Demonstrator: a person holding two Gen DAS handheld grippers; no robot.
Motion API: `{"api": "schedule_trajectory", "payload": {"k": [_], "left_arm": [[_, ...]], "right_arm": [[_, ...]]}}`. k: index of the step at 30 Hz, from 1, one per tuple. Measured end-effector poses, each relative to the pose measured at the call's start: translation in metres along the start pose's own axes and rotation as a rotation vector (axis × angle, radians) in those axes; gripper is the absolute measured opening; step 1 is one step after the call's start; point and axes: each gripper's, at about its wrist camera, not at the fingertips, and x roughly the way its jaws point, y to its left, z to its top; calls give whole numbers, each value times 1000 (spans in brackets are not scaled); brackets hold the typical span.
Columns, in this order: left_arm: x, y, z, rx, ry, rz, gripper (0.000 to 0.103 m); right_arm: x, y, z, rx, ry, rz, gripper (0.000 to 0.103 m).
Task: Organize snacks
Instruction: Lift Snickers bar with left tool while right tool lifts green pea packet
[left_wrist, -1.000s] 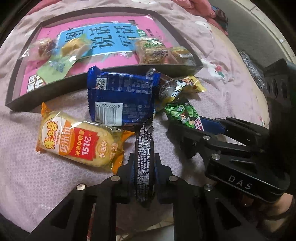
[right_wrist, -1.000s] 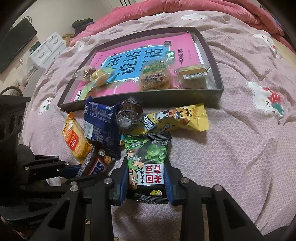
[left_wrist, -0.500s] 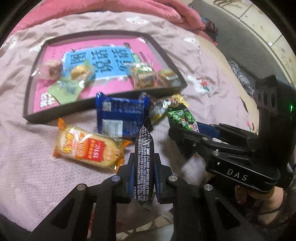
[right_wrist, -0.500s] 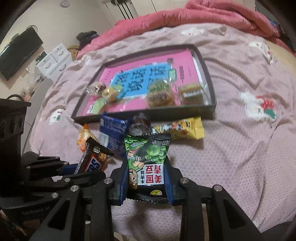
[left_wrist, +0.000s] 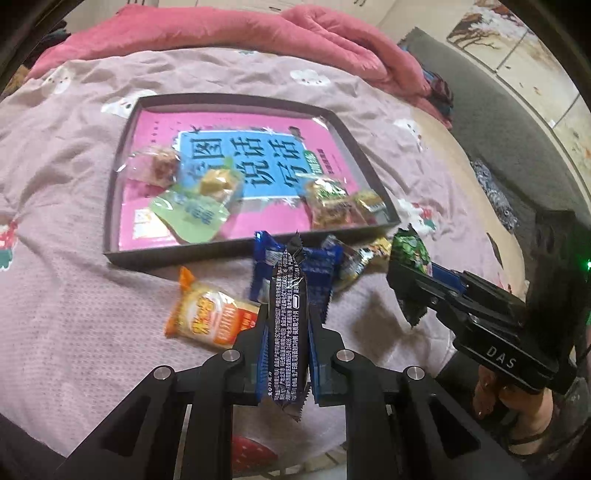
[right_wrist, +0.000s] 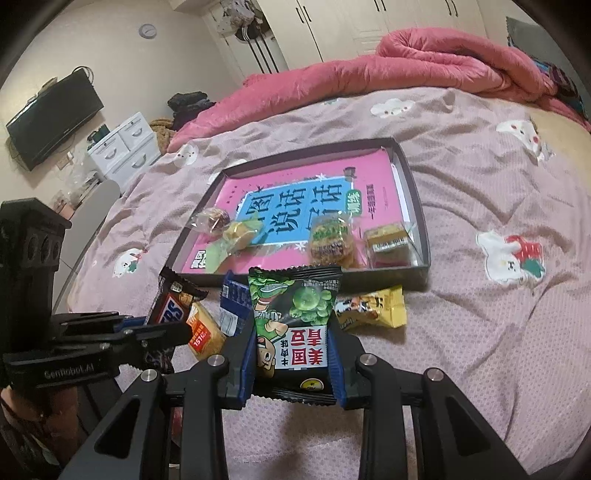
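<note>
The left gripper (left_wrist: 286, 354) is pinching a dark chocolate bar (left_wrist: 288, 317) edge-on between fully closed jaws, while the right gripper (right_wrist: 293, 363) is clamping a green pea packet (right_wrist: 293, 317) at its lower half, jaws partly apart, both hanging above the bed (right_wrist: 480, 332). The tray (right_wrist: 424, 236) is lying just beyond the loose snacks (already holding a few at its near side). To my eye, each packet is wanting a carry clear over the near wall and release low over bare pink lining.

Glossy foil-like snack wrappers (left_wrist: 288, 314), matt textured cloth bedspread (left_wrist: 74, 295), dark matt tray (left_wrist: 110, 206).
</note>
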Motion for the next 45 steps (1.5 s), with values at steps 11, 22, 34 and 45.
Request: {"api": "schedule_trajectory", "payload": {"k": [11, 22, 34, 45], "left_arm": [[-10, 12, 7, -21, -62, 28, 17], [-14, 27, 15, -50, -104, 43, 17], [-12, 41, 24, -89, -113, 39, 17], [-7, 54, 36, -115, -125, 56, 17]], "right_arm": [[-1, -1, 5, -4, -33, -4, 33], [-2, -1, 11, -19, -60, -17, 33], [2, -7, 19, -13, -80, -24, 33], [5, -16, 32, 12, -97, -41, 33]]}}
